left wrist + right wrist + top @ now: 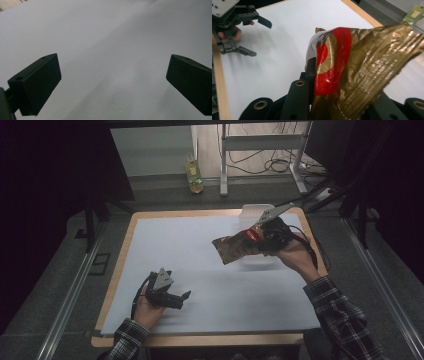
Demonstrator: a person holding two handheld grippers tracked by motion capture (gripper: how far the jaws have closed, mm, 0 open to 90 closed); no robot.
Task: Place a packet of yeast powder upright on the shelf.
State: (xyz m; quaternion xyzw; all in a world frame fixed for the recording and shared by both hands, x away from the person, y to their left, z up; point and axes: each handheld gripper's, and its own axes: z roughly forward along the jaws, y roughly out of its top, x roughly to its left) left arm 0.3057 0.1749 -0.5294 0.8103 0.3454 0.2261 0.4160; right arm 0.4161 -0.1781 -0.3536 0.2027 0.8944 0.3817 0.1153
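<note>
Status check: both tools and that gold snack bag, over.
Left tool open, low over the table. Right tool shut on gold snack bag, held above a clear container. Nothing in the way.

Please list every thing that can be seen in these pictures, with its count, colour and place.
snack packet: one, gold with red and white, held above the table's right part.
clear container: one, translucent white, far right of the table, behind the packet.
bottle: one, yellowish, on the floor beyond the table.
white sheet: one, covers the wooden table.
right gripper: one, black, shut on the packet.
left gripper: one, black, open, low over the sheet's near left.
</note>
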